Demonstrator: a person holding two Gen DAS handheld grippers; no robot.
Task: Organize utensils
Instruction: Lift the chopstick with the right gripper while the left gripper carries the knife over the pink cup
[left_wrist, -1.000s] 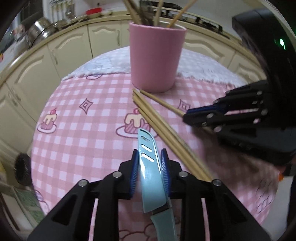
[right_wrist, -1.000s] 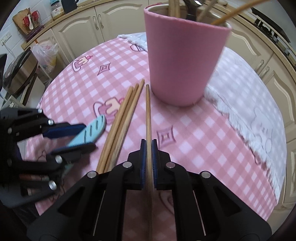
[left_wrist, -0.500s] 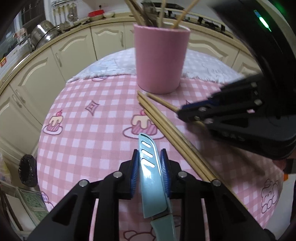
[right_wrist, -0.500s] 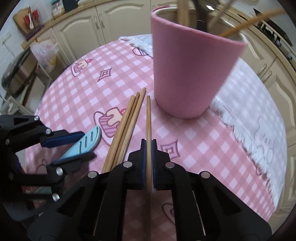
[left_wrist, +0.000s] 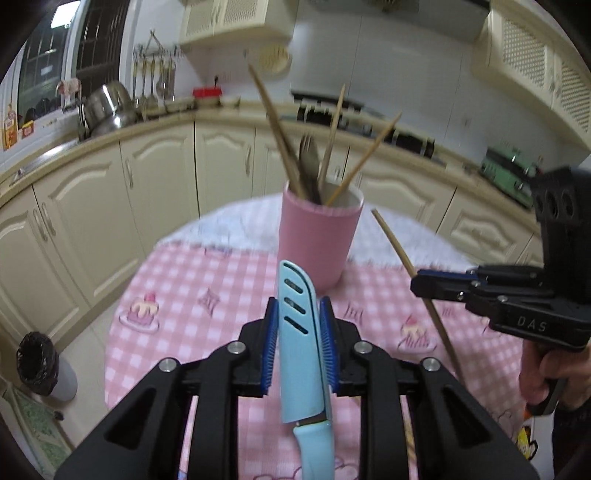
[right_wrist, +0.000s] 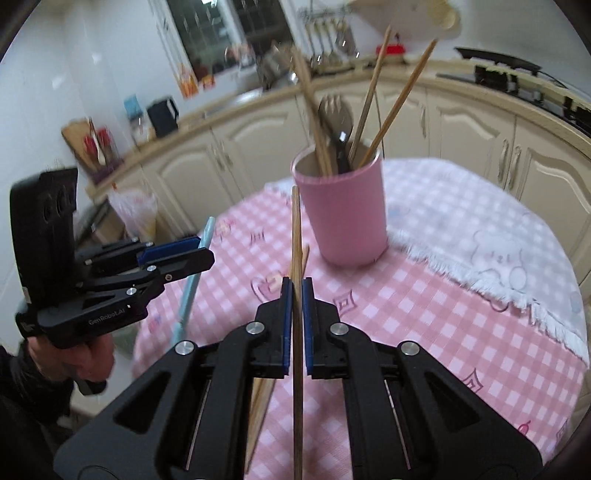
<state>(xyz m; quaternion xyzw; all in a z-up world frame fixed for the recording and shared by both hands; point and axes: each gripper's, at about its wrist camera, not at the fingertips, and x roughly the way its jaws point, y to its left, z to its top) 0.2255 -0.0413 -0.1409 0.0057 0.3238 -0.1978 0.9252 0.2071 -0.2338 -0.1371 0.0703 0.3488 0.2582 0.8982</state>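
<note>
A pink cup (left_wrist: 318, 236) stands on the table and holds several chopsticks and a dark fork; it also shows in the right wrist view (right_wrist: 343, 210). My left gripper (left_wrist: 298, 325) is shut on a light blue knife (left_wrist: 299, 332), lifted above the table with the blade pointing up toward the cup. My right gripper (right_wrist: 296, 295) is shut on a wooden chopstick (right_wrist: 296, 266), lifted and pointing at the cup. In the left wrist view the right gripper (left_wrist: 421, 286) holds the chopstick (left_wrist: 399, 251) right of the cup. In the right wrist view the left gripper (right_wrist: 192, 254) holds the knife (right_wrist: 192, 284) at left.
The round table has a pink checked cloth (left_wrist: 207, 280) and a white towel (right_wrist: 491, 258) under the cup's far side. More chopsticks (right_wrist: 266, 391) lie on the table under my right gripper. Cream kitchen cabinets (left_wrist: 155, 192) ring the table. A bin (left_wrist: 37, 362) stands on the floor at left.
Both grippers have lifted off the table and tilted up, carrying the knife and the chopstick. The other chopsticks stay on the cloth.
</note>
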